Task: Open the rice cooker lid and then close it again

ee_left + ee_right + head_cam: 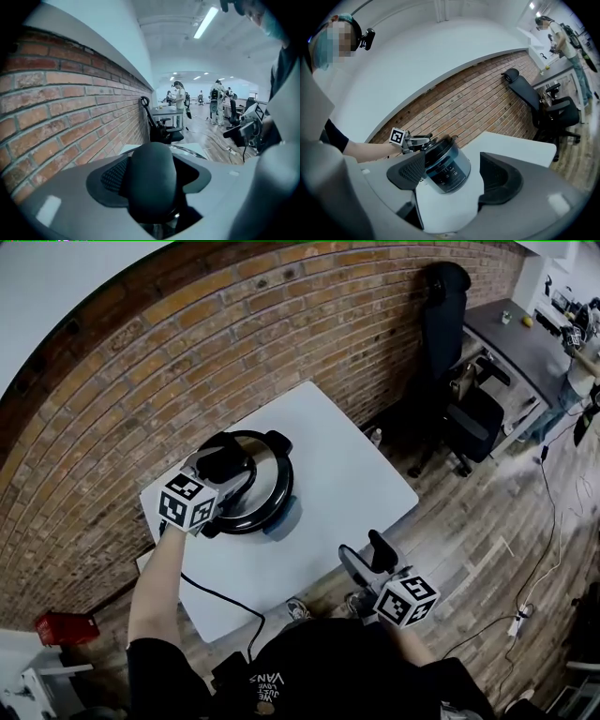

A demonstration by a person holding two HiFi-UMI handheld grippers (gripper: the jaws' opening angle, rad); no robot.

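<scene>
**A:** Where do we stand?

**B:** Our left claw [223,465] is spread wide around the rounded black handle [152,180] on the dark lid [260,479] of the round silver rice cooker [445,171]. The cooker stands on the white worktop [347,474] beside the brick wall. One pad touches the handle and the other shows a gap, so we aren't clamping anything. The lid looks down.

**A:** And the right claw [367,556]?

**B:** Open and empty, off the worktop's near edge, well apart from the cooker.

**A:** What worries us?

**B:** If we lift on this loose hold, the handle may slip out and the lid drop back. With nothing bracing the body, a pull could drag or tip the cooker.
</scene>
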